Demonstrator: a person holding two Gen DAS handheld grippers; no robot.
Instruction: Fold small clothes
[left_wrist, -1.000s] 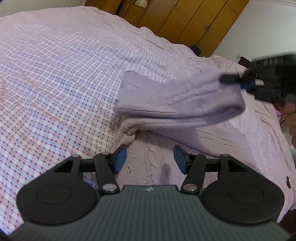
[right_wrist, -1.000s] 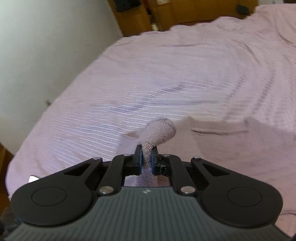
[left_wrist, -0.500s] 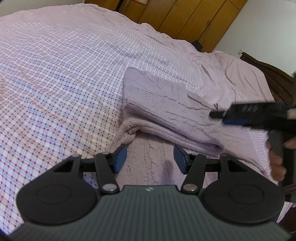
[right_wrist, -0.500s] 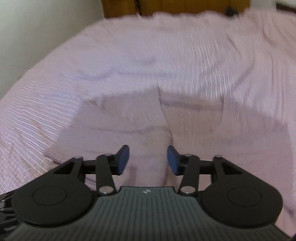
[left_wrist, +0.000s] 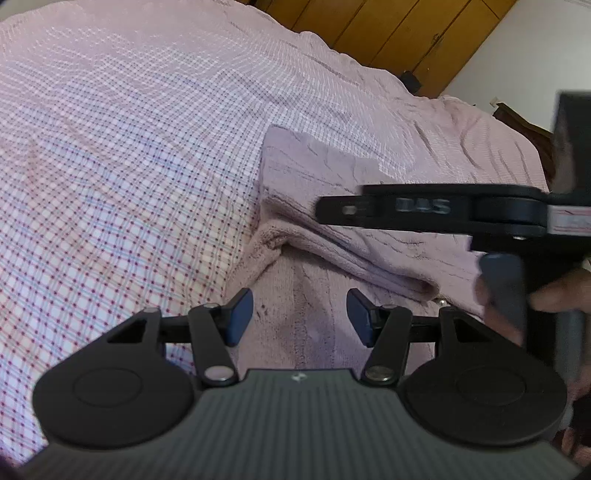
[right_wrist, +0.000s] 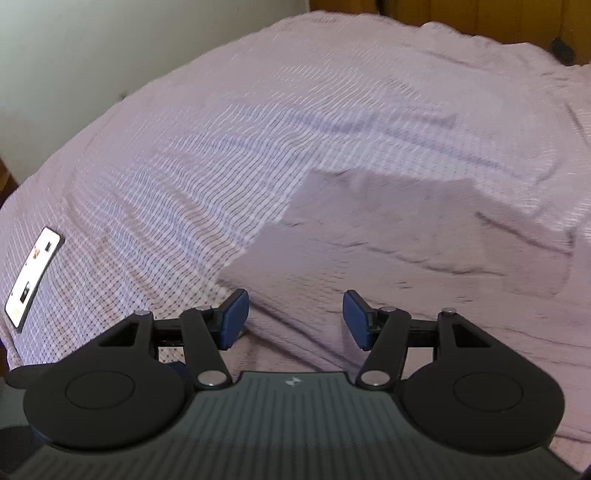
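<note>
A lilac knitted sweater (left_wrist: 314, 173) lies on the bed, one sleeve folded across its body. My left gripper (left_wrist: 297, 317) is open and empty, hovering just above the sweater's near part. My right gripper (right_wrist: 293, 319) is open and empty above the sweater (right_wrist: 406, 236). The right gripper also shows side-on in the left wrist view (left_wrist: 424, 212), held over the folded sleeve, with the holding hand at the right edge.
The bed is covered by a pink checked sheet (left_wrist: 110, 166). A white phone (right_wrist: 33, 275) lies on the sheet at the far left of the right wrist view. Wooden wardrobes (left_wrist: 388, 29) stand behind the bed, and a white wall (right_wrist: 92, 55) runs along one side.
My right gripper carried the sleeve across the sweater, opened and let it go. It then moved back over the garment. My left gripper stayed open in place.
</note>
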